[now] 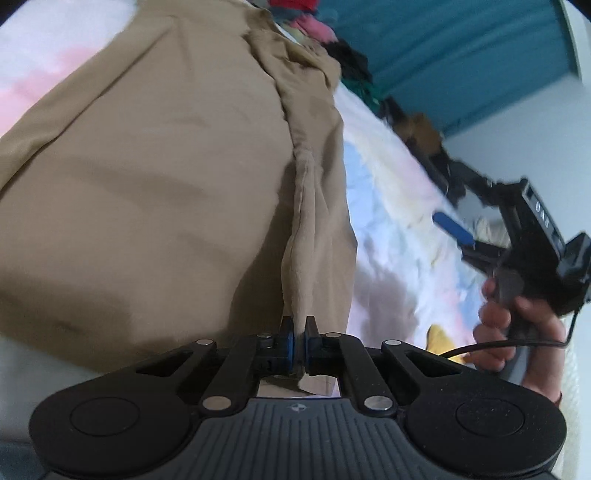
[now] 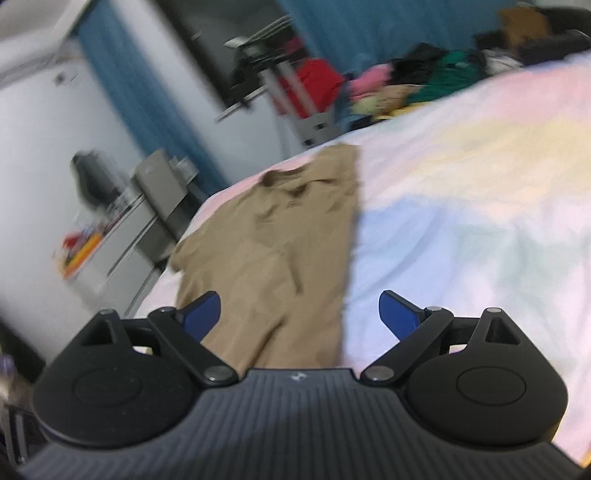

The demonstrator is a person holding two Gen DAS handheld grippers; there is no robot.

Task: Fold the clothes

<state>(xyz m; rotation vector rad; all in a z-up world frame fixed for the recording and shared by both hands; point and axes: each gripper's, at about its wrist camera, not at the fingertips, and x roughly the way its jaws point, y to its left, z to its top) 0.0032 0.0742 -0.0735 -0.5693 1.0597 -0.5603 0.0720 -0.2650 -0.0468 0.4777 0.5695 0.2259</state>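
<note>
A tan garment (image 1: 155, 177) lies spread on a pastel bedsheet (image 1: 399, 221) and fills most of the left wrist view. My left gripper (image 1: 300, 328) is shut on a bunched fold of its near edge. The same tan garment (image 2: 273, 243) shows in the right wrist view, running from the near edge toward the far side of the bed. My right gripper (image 2: 300, 314) hovers open above its near end, blue pads (image 2: 397, 314) wide apart with nothing between them. A hand (image 1: 517, 332) holds the right gripper (image 1: 458, 229) at the right of the left wrist view.
A pile of mixed clothes (image 2: 406, 85) lies at the far edge of the bed. A teal curtain (image 2: 369, 29) hangs behind. Left of the bed stand a grey cabinet (image 2: 155, 206) and a white appliance (image 2: 44, 147). The sheet (image 2: 480, 221) right of the garment is bare.
</note>
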